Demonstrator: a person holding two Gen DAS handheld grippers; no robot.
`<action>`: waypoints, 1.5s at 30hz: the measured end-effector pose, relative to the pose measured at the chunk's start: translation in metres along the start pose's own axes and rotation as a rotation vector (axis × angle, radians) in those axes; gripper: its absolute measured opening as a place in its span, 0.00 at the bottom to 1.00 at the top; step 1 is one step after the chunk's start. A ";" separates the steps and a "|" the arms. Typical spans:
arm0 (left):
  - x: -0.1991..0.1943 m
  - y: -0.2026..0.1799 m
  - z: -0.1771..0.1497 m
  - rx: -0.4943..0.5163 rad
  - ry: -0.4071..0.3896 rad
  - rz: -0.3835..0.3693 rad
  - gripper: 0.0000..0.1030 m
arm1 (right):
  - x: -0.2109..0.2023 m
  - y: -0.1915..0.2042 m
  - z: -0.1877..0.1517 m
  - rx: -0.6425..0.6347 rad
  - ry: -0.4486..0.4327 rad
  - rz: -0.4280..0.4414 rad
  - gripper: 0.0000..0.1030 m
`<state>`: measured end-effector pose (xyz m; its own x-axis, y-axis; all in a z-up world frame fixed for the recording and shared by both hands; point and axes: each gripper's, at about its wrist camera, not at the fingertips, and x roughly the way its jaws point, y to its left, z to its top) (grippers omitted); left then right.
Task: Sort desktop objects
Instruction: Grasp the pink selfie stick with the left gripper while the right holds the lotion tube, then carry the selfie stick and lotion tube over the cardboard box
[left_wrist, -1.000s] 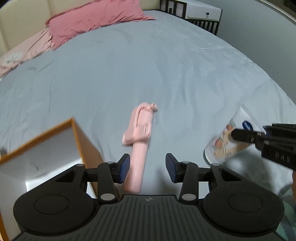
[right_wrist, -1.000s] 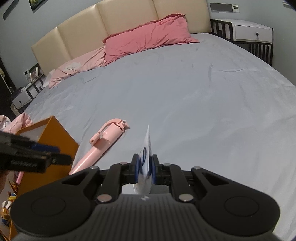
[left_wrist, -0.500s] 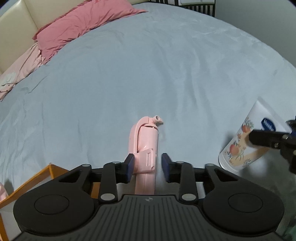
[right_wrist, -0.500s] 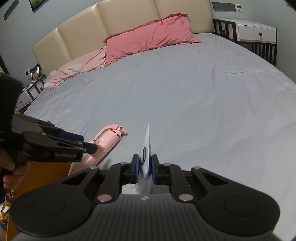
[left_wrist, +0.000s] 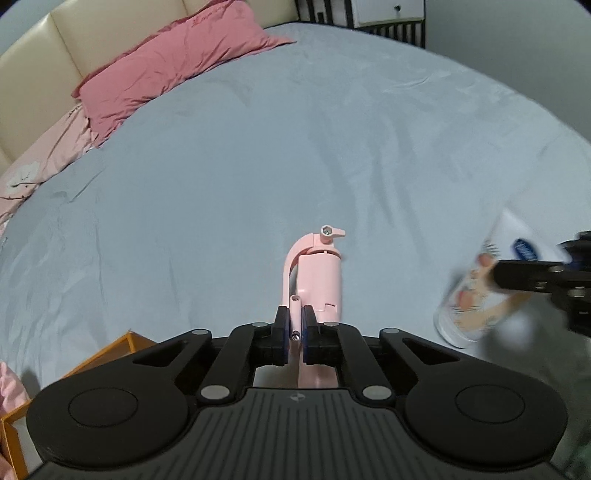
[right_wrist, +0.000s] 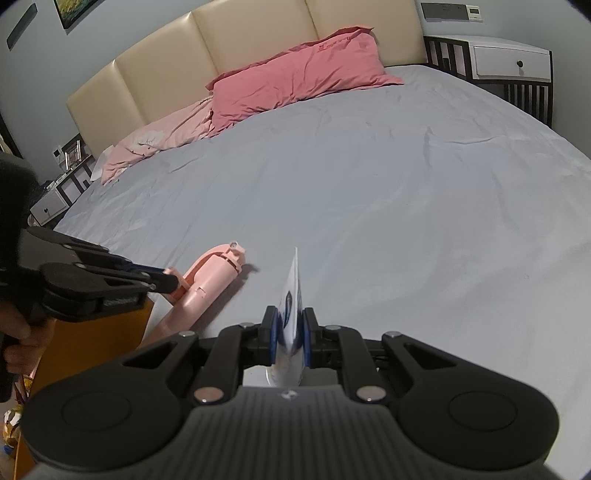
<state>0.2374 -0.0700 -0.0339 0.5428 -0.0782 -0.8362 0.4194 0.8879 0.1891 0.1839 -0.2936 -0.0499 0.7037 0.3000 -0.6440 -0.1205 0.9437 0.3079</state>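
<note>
Plastic, pink and rigid, the selfie stick (left_wrist: 319, 277) lies on the grey bed sheet (left_wrist: 258, 166), its hinged head pointing up the bed and its long handle running back under the left gripper (left_wrist: 294, 334). That gripper's jaws have just been closing and are now clamped on a thin pink side arm of the stick, near where head and handle meet. The stick looks light and stiff, so it should lift as one piece, but the hold sits off to one side on a narrow part; the smooth plastic may twist or pivot there, and the hinged head could swing. A hold across the thicker handle would likely be steadier.

The right gripper (right_wrist: 287, 334) is closed on a white lotion tube (right_wrist: 291, 291) with a blue label and a peach print, pinching its flat crimped end so the tube stands edge-on between the blue pads. Soft-walled and light, it will flex under pressure; the crimp is the firm place to hold, and the hold looks secure.

An orange box (left_wrist: 110, 350) with a white inside stands just beside the stick, at the left gripper's near left, and is probably where the things go. A pink pillow (right_wrist: 295, 77) lies far up the bed.
</note>
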 end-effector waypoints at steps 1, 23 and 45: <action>-0.004 -0.001 -0.001 0.006 -0.009 0.004 0.06 | -0.001 0.000 -0.001 0.003 0.000 -0.001 0.13; -0.165 0.010 -0.052 0.015 -0.251 0.007 0.06 | -0.087 0.096 0.021 -0.124 -0.080 0.193 0.13; -0.148 0.128 -0.112 0.150 -0.176 0.150 0.06 | -0.010 0.271 0.011 -0.330 0.090 0.131 0.13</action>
<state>0.1294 0.1060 0.0569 0.7198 -0.0402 -0.6930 0.4206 0.8194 0.3894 0.1518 -0.0420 0.0471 0.6048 0.4186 -0.6775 -0.4354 0.8861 0.1588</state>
